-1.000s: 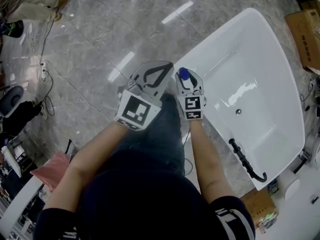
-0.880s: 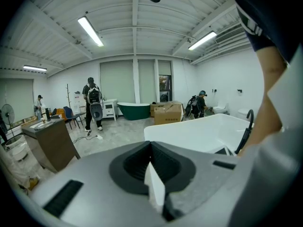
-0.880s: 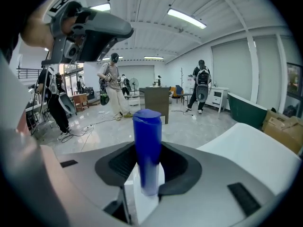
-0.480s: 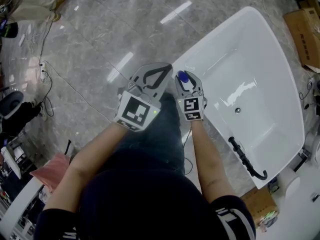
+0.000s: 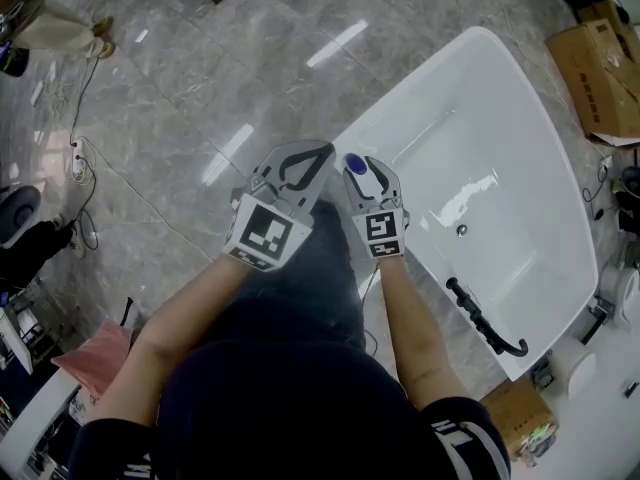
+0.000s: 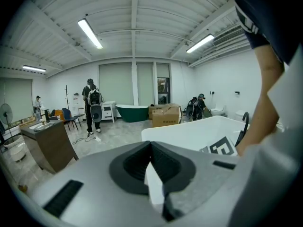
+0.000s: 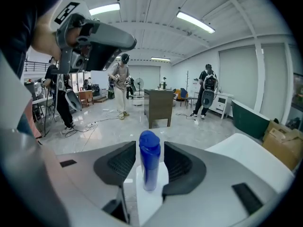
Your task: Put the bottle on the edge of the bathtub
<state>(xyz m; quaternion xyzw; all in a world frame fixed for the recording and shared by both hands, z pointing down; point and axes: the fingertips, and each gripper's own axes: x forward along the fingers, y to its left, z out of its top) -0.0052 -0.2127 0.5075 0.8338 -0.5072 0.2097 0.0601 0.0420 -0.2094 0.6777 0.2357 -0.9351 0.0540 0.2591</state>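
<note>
Left gripper [image 5: 322,154]: jaws closed tip to tip with nothing in them, held over the floor just beside the tub corner, not part of this step. Next to it the blue bottle [image 7: 149,162] stands upright on the near corner of the bathtub [image 5: 410,86] rim, base on the white edge. The right gripper [image 5: 366,171] brackets it: its jaws have just been opening and now stand wide, bottle between them with a thin gap showing on each side in the right gripper view, so the pads don't seem to press on it. I'd call that a release, placement basically done. What remains is getting out clean. To do that well, keep the jaws wide and pull straight back along the line they point. No wrist roll and no sideways drift, since either pad is just beside the bottle wall. The bottle is tall and narrow on a narrow rim, so it probably tips easily, floor on one side and basin on the other. Keep the left gripper where it is. Further right the tub basin is open, and a black faucet [image 5: 485,320] sits on the rim well away from the bottle.
</note>
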